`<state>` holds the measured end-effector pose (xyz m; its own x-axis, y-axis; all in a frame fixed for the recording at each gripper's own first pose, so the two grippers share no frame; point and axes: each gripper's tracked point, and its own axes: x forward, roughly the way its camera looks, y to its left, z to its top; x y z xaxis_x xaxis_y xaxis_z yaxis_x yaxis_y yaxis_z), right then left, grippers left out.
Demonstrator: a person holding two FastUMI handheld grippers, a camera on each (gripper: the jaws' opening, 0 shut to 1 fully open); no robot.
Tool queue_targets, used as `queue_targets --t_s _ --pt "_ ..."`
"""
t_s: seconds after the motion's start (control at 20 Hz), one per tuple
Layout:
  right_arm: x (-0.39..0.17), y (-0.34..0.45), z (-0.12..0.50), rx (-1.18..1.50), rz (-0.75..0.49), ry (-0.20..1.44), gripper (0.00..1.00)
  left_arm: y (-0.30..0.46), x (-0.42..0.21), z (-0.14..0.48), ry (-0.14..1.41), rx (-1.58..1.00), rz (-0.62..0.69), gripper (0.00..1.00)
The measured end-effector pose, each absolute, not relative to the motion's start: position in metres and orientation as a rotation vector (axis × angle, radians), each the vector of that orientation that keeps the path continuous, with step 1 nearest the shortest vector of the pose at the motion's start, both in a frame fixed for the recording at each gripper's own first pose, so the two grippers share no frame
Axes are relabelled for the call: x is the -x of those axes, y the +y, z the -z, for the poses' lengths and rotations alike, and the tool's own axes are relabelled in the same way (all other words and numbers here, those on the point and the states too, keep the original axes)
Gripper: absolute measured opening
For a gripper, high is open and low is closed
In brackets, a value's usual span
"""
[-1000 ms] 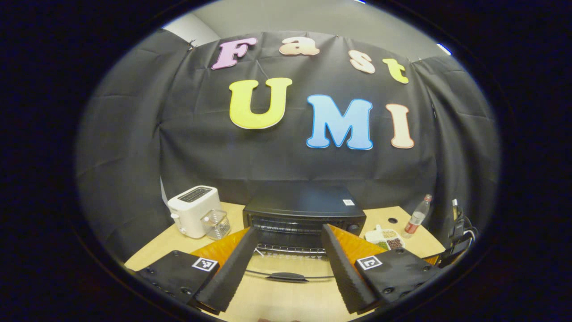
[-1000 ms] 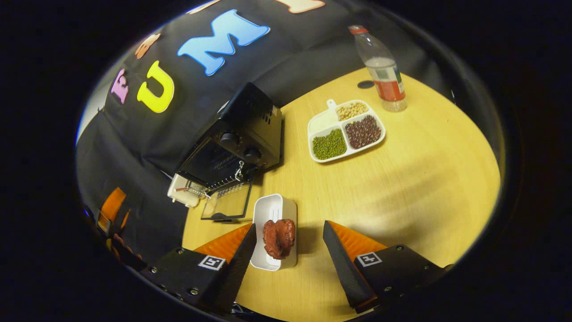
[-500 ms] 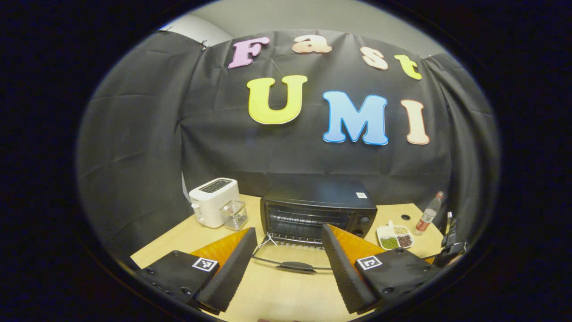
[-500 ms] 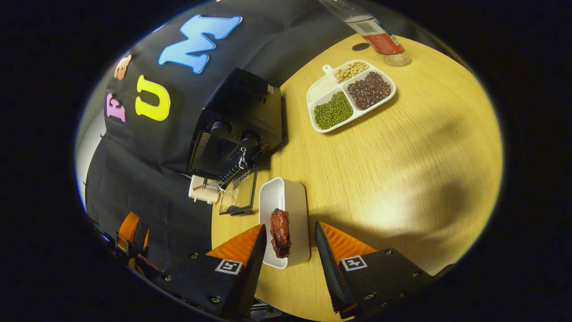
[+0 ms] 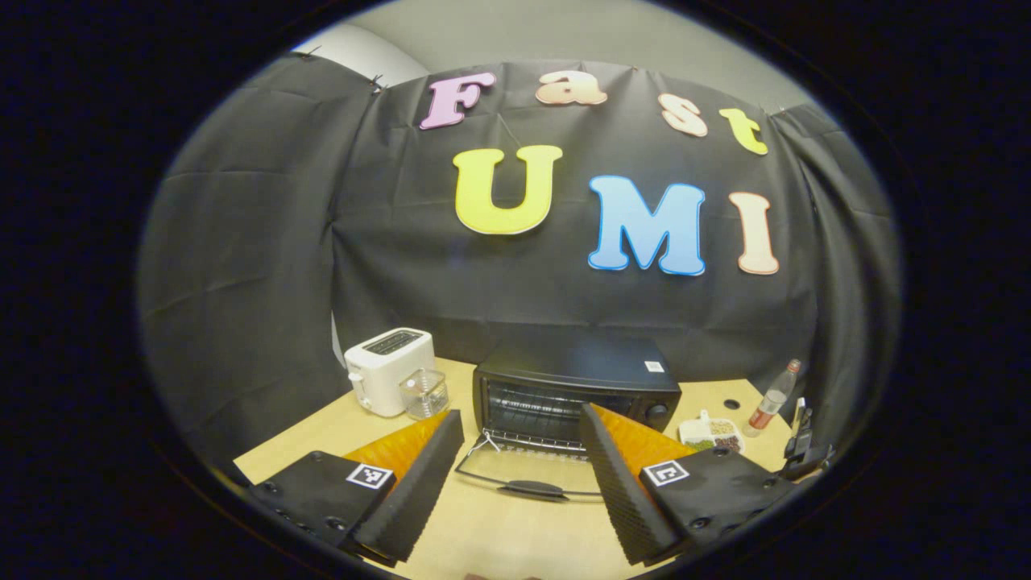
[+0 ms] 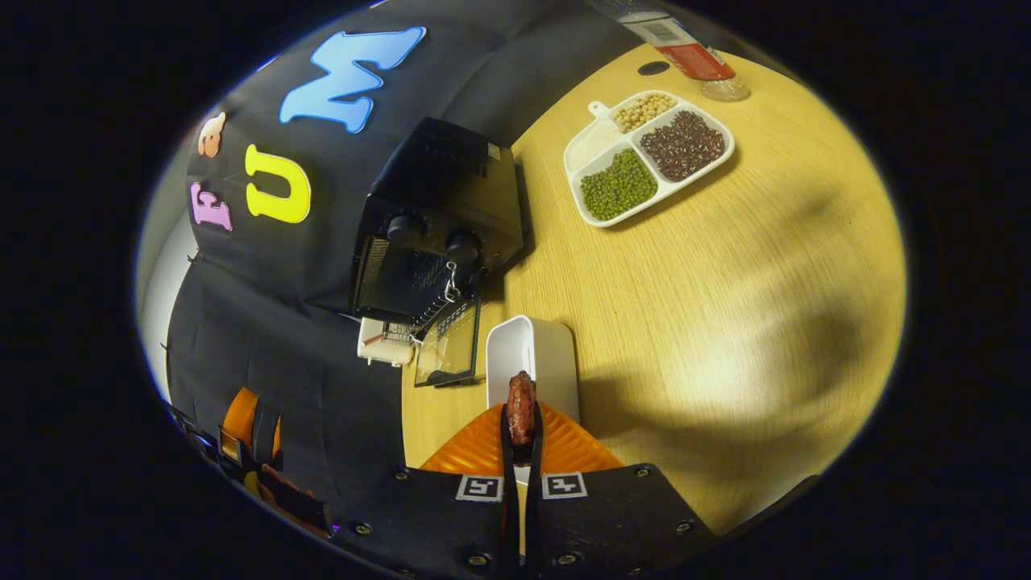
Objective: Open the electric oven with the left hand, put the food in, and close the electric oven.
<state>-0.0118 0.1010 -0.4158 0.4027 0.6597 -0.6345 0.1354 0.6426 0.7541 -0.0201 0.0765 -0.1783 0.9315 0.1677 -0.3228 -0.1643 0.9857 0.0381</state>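
Oven (image 5: 576, 387) sits at tabletop's (image 6: 725, 266) back edge, door (image 5: 527, 471) dropped flat. Right gripper (image 6: 521, 431) now clamped on the meat (image 6: 521, 407) over the white dish (image 6: 532, 354); a second ago its fingers were spread. Left gripper (image 5: 519, 483) wide, empty, backed off. Lift straight, clear the dish rim, feed in level.

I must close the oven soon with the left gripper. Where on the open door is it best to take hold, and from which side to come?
Grip the dark handle bar at the free front edge of the oven door, which lies flat, hinged at the oven. Likely best to come from the front and slightly below, then lift. The left gripper is open.
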Motion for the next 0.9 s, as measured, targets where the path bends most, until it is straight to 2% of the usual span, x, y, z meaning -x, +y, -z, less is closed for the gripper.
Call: queue_targets --t_s 0.15,0.2,0.55,0.9 --pt "0.011 0.102 0.391 -0.847 -0.4 1.089 0.03 0.076 0.015 0.173 0.315 0.011 -0.133 0.99" --pt "0.01 0.104 0.385 -0.848 -0.395 1.077 0.03 0.076 0.013 0.171 0.312 0.014 -0.114 0.95" --pt "0.005 0.141 0.334 -0.954 -0.415 0.968 0.04 0.11 0.007 0.148 0.238 -0.012 -0.054 0.99" --pt "-0.031 0.196 0.302 -1.059 -0.447 0.864 0.03 0.155 0.016 0.116 0.188 -0.05 -0.007 0.97"
